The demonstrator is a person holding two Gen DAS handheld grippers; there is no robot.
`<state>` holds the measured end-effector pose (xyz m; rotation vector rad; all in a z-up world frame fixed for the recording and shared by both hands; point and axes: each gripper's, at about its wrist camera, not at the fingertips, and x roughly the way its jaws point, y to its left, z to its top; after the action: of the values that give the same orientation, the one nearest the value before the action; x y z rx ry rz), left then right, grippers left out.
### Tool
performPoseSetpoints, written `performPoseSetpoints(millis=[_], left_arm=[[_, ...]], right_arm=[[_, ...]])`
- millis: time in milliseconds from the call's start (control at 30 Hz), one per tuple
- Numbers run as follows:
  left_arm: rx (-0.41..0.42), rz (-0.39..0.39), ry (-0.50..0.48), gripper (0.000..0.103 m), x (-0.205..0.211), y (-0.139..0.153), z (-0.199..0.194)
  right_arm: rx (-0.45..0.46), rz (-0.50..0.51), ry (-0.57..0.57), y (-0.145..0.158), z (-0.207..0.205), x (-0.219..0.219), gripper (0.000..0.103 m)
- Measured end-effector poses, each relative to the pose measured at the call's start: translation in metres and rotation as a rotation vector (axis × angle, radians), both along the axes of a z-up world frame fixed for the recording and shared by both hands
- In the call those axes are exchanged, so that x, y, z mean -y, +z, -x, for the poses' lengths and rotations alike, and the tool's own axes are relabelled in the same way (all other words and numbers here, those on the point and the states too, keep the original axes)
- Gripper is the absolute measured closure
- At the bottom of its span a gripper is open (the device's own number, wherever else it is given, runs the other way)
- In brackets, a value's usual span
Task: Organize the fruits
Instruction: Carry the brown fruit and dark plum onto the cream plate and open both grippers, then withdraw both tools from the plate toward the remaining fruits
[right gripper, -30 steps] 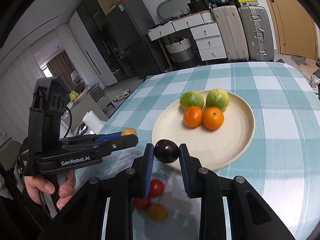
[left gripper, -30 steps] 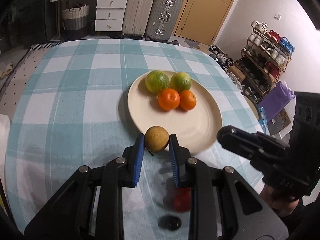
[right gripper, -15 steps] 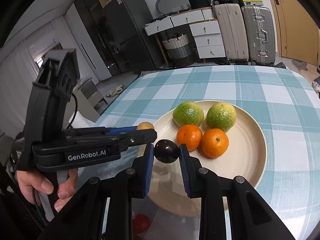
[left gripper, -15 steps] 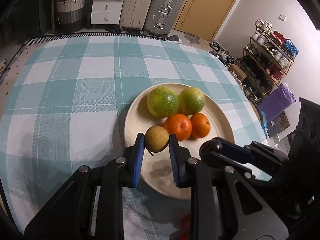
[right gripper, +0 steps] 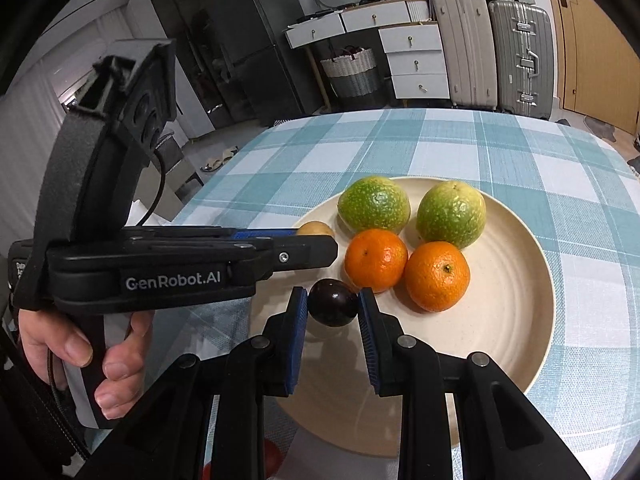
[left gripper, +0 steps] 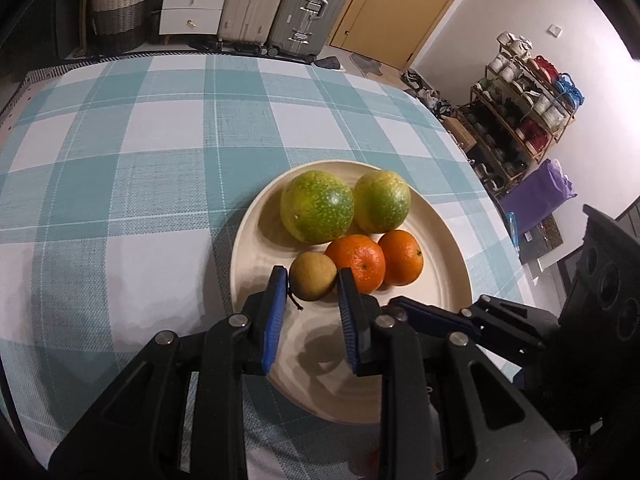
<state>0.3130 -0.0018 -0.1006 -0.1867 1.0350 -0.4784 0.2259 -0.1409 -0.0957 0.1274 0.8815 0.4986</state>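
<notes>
**Inspector A:** Left gripper (left gripper: 313, 282): the blue-padded fingers (left gripper: 276, 312) are closed on a small tan-brown fruit (left gripper: 313, 282), one pad against each side. The fruit is held above the near-left part of the cream plate (left gripper: 448, 280); its shadow lies on the plate below it. A short dark stem hangs from its lower left.

**Inspector B:** Confirmed from the right wrist view, where the tan-brown fruit shows only as a sliver past the left gripper's fingertip. Right gripper (right gripper: 333, 308): fingers (right gripper: 298, 336) clamped on a small dark purple fruit (right gripper: 333, 308), glossy and round, gripped on both sides. It hangs over the near-left part of the plate (right gripper: 520, 320), just in front of the nearer orange.

**Inspector A:** Plate contents: two green-yellow mottled fruits (left gripper: 317, 206) at the far side, touching each other; two oranges (left gripper: 356, 262) in front of them, also touching. The tan-brown fruit sits just beside the left orange; whether they touch, I cannot tell.

**Inspector B:** The plate stands on a table (left gripper: 120, 160) with a teal-and-white checked cloth. A hand (right gripper: 80, 344) grips the left gripper's handle at the left edge of the right wrist view. A red fruit (right gripper: 272, 456) lies on the table at the bottom edge, partly hidden behind the right gripper.
</notes>
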Motion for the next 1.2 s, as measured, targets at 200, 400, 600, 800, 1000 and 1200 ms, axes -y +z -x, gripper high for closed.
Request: performPoseSetpoints(millis=[200,400,600,800,1000,1200], left_arm=[[0.009,0.020,0.008,0.074,-0.003,0.004,0.002],[0.030,0.038,0.035,0.065,-0.014,0.017,0.016],[0.085,0.023,0.072,0.059,-0.018,0.035,0.037],[0.169,-0.029,0.103,0.055,-0.015,0.055,0.068],[0.217,-0.043,0.128,0.041,-0.012,0.072,0.101],[0.269,-0.059,0.143,0.023,-0.013,0.089,0.134]], right_arm=[[-0.003,-0.007,-0.017,0.001,0.003,0.006,0.052],[0.072,-0.016,-0.059,0.018,0.023,0.021,0.028],[0.073,-0.036,-0.093,0.024,0.038,0.036,0.028],[0.084,-0.053,-0.123,0.034,0.055,0.048,0.019],[0.100,-0.068,-0.146,0.046,0.070,0.057,0.013],[0.118,-0.066,-0.139,0.057,0.086,0.058,0.010]])
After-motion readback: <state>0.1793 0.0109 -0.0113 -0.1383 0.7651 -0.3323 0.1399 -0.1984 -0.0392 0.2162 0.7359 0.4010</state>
